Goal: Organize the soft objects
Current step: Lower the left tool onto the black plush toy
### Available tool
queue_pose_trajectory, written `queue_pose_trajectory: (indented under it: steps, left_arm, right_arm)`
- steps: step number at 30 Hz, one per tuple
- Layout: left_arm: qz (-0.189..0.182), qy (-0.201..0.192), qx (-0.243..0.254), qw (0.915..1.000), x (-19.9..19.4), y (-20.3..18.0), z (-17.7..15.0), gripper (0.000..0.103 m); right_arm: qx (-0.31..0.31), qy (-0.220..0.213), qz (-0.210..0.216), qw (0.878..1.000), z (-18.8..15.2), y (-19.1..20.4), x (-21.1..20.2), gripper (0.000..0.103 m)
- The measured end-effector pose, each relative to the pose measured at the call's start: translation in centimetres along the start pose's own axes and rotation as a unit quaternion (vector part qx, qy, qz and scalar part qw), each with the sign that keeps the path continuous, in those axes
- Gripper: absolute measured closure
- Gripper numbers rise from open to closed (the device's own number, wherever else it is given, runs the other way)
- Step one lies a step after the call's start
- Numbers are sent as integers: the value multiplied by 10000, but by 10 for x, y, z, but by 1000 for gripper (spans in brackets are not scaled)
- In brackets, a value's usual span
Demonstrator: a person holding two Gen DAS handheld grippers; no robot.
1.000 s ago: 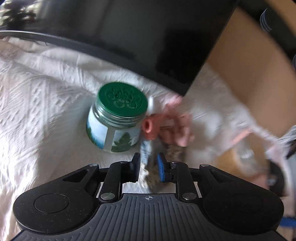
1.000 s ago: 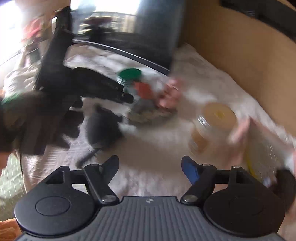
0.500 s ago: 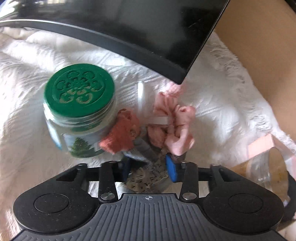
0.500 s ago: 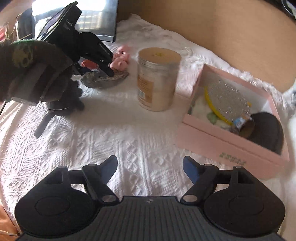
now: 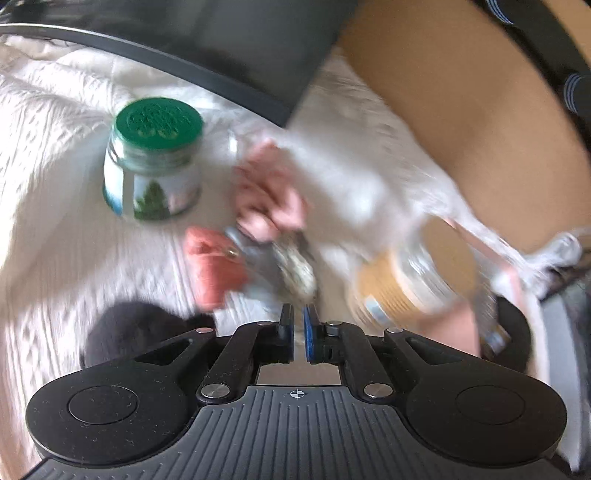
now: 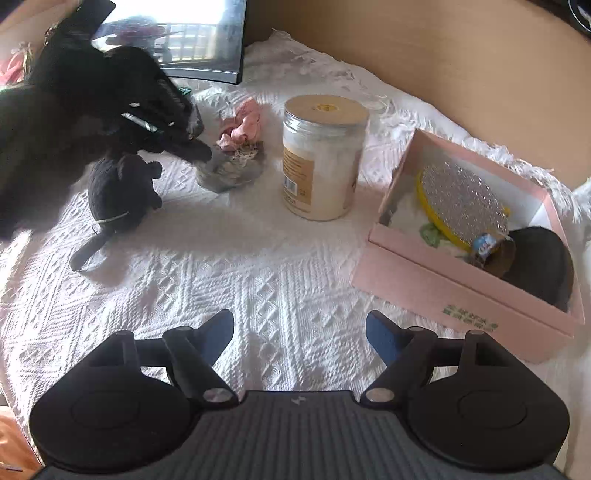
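My left gripper (image 5: pixel 298 325) is nearly shut with nothing seen between its blue pads; it hovers just short of a blurred pile of soft items: a pink scrunchie (image 5: pixel 271 195), an orange-red cloth piece (image 5: pixel 212 267) and a grey patterned cloth (image 5: pixel 291 264). In the right wrist view the left gripper (image 6: pixel 192 149) sits over that grey cloth (image 6: pixel 231 170), with the pink scrunchie (image 6: pixel 243 123) behind and a black plush toy (image 6: pixel 118 192) beside it. My right gripper (image 6: pixel 300 338) is open and empty above the white knitted cover (image 6: pixel 258 280).
A green-lidded jar (image 5: pixel 153 162) stands left of the pile. A tall tan-lidded jar (image 6: pixel 323 155) stands mid-table. An open pink box (image 6: pixel 461 295) at right holds a glittery brush, a small roll and a dark item. A monitor (image 6: pixel 184 33) and tan wall are behind.
My left gripper has pulled back from the pile and its jaws have closed to a narrow gap. The right gripper stays open and has shifted only slightly.
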State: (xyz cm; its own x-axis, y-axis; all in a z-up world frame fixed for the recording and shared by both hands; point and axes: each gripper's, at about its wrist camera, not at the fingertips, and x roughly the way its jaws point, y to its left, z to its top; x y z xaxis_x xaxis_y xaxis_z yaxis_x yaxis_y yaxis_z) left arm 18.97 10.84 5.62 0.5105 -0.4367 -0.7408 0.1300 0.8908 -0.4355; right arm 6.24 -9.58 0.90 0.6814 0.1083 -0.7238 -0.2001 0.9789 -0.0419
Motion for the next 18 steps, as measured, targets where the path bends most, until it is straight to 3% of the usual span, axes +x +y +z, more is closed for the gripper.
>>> queue_pose_trajectory:
  steps: [6, 12, 16, 18]
  left_arm:
    - [-366, 18, 113, 9993, -29, -12, -49, 96]
    - [-309, 62, 141, 9994, -50, -11, -86, 96]
    - [-73, -388, 255, 9989, -72, -4, -84, 90]
    - [275, -1043, 540, 9927, -93, -3, -81, 89]
  right_arm:
    - [-138, -147, -75, 9998, 4, -3, -4, 22]
    - [-122, -258, 76, 9996, 17, -9, -4, 21]
    - [-252, -295, 158, 9991, 24, 2, 2, 17]
    - [-251, -225, 231, 9992, 24, 8, 8, 17]
